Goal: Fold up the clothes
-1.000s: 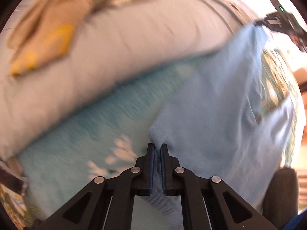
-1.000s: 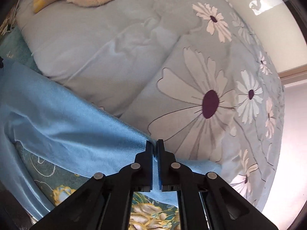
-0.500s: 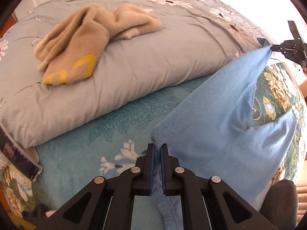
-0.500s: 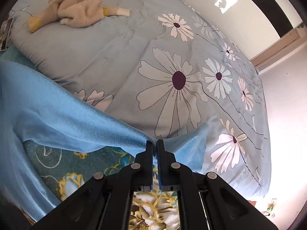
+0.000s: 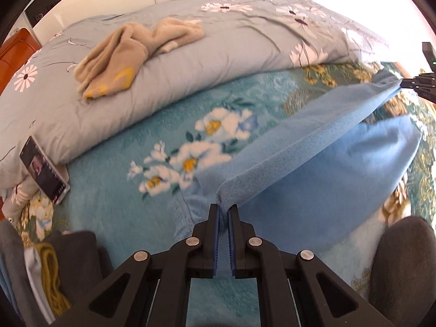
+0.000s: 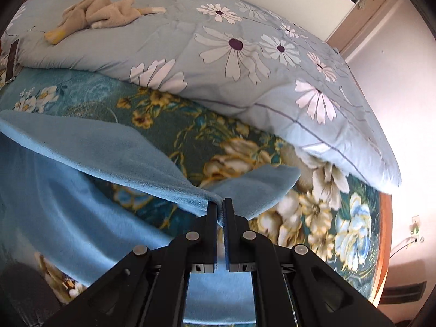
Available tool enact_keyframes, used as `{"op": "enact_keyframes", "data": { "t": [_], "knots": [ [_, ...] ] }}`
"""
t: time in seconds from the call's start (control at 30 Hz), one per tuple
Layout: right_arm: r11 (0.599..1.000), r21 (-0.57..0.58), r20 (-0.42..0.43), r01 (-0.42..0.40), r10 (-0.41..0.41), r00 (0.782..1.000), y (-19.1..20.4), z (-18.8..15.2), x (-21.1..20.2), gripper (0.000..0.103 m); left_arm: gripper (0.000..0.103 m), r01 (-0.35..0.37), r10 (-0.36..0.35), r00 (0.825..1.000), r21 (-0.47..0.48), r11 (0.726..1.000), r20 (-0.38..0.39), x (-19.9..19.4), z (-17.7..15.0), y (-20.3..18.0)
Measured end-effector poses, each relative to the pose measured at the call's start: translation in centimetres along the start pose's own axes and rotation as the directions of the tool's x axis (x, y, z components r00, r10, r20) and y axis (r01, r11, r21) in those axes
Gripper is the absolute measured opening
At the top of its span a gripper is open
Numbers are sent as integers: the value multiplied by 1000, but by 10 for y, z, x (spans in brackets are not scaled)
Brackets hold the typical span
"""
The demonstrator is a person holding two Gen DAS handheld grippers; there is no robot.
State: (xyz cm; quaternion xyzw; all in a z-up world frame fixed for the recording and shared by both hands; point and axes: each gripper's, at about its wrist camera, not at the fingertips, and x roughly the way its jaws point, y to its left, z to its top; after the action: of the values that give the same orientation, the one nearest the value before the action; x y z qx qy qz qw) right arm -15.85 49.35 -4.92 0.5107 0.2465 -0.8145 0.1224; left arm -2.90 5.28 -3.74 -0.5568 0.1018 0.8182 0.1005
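At the far left of the left wrist view, a dark smartphone with a lit screen (image 5: 43, 173) leans against the edge of a pale blue-grey quilt printed with white daisies (image 5: 231, 51), which lies heaped across the back of the bed. A crumpled beige fleece garment with yellow markings (image 5: 128, 57) rests on top of that quilt, well apart from the work. In front of the quilt spreads a teal plush blanket with white and gold flowers (image 5: 152, 147), covering the bed. Low at the left edge sits a small pile of grey and mustard clothes (image 5: 43, 269). The left gripper (image 5: 223, 212) has its jaws clenched on one corner of a light blue fleece cloth (image 5: 313, 169), the fabric bunched between the blue pads. From there the cloth's top edge runs taut up to the right, where the right gripper (image 6: 220, 207) pinches the opposite corner, jaws closed on it. The edge between the two grippers is lifted off the bed, and the rest of the cloth hangs down and trails onto the teal blanket. In the right wrist view a loose flap of the cloth lies on the blanket just beyond the jaws, and the bed's wooden frame (image 6: 385, 234) shows at the right.
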Motion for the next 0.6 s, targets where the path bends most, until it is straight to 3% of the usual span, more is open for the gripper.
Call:
{"op": "enact_keyframes", "data": {
  "t": [0.17,0.33,0.6],
  "knots": [
    [996,83,-33,-31,34,999,8,-58,-3,3,7,-11,10,999,-12,1000,-45,6,-23,-17],
    [987,140,-97,-73,87,991,25,-106,6,3,8,25,-30,995,-54,998,-96,8,-35,-18],
    [974,206,-148,-96,128,981,31,-137,8,3,11,55,-65,990,-77,995,-125,2,-48,-25]
  ]
}}
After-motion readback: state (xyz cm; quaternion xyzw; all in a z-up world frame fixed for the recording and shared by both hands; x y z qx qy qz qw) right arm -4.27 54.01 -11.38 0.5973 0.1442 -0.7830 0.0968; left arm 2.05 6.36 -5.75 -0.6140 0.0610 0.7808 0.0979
